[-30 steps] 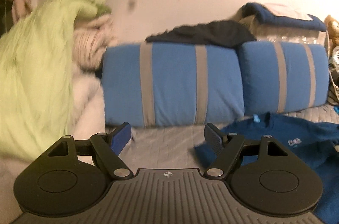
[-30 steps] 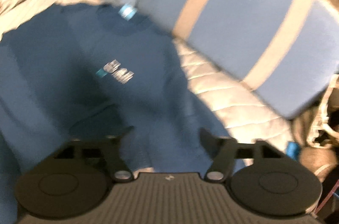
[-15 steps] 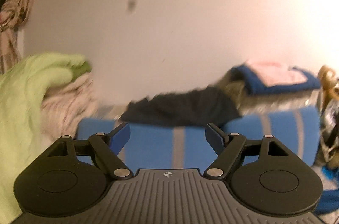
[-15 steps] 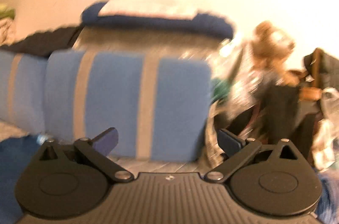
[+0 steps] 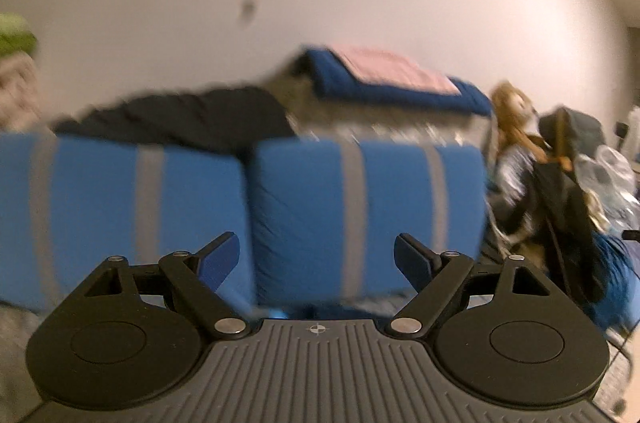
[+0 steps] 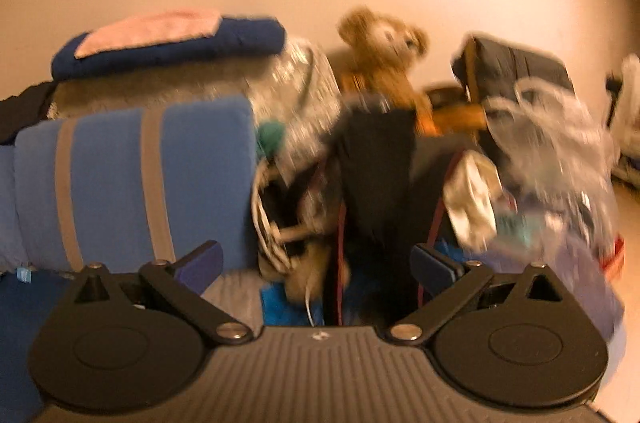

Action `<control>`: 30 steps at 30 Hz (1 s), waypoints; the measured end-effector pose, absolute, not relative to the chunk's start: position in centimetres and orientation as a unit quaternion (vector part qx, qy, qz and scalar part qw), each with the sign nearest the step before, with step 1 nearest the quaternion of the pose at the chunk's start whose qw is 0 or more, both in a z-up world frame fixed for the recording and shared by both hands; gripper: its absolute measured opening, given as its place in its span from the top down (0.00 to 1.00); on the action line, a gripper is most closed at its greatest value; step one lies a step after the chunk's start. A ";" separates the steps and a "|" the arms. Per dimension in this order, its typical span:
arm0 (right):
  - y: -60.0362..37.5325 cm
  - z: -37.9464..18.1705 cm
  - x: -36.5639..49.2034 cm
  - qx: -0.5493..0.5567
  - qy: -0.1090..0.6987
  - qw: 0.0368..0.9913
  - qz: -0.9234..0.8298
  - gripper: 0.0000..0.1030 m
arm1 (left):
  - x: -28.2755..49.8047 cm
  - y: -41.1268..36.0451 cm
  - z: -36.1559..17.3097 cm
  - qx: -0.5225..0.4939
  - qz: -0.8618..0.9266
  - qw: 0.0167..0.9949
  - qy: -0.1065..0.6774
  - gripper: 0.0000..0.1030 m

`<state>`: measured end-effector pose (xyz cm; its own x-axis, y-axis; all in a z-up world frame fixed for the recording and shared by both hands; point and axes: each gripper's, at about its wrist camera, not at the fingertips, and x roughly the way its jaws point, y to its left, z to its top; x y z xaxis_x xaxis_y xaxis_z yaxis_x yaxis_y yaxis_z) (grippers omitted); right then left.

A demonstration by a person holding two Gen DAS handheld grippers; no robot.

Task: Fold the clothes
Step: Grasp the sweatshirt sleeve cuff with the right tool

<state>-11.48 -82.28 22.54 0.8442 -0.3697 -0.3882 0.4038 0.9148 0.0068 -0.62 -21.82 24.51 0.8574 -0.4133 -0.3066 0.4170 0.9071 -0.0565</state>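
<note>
Both grippers point up at the far wall rather than down at the bed, a sharp change from a second ago, when the right wrist camera looked straight down on a blue sweatshirt spread flat. The left gripper [image 5: 316,255] hangs with fingers spread wide and nothing between them, facing two blue striped pillows [image 5: 360,215]; the right gripper [image 6: 316,265] is equally wide and empty, aimed at a clutter of bags and a teddy bear [image 6: 384,51]. Of the blue sweatshirt [image 6: 28,299] only a sliver shows now, low at the near left of the right wrist view, and its state of folding cannot be told. A dark garment [image 5: 180,119] lies draped over the pillows, with a folded blue-and-pink pile [image 5: 392,79] to its right. The swing away suggests a pause between garments, or a reach for another.
</note>
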 end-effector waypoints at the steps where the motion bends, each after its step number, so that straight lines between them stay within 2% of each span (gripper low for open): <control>1: -82.6 21.7 -12.1 0.047 0.204 0.956 -0.204 0.00 | -0.4 -22.6 23.7 0.004 -0.222 0.961 0.165 0.17; 10: -84.4 15.1 -16.7 0.087 0.264 0.939 -0.202 0.01 | -0.3 -27.0 16.3 0.006 -0.259 0.939 0.227 0.17; 13: -84.6 12.6 -17.4 0.118 0.287 0.931 -0.195 0.05 | -0.4 -27.7 14.0 0.006 -0.265 0.933 0.244 0.17; 22: -85.5 5.3 -17.4 0.259 0.331 0.888 -0.187 0.28 | -0.4 -25.0 9.7 -0.038 -0.279 0.923 0.262 0.17; 30: -87.7 0.6 -16.8 0.409 0.305 0.827 -0.237 0.57 | 0.1 -24.0 9.4 -0.071 -0.268 0.925 0.259 0.17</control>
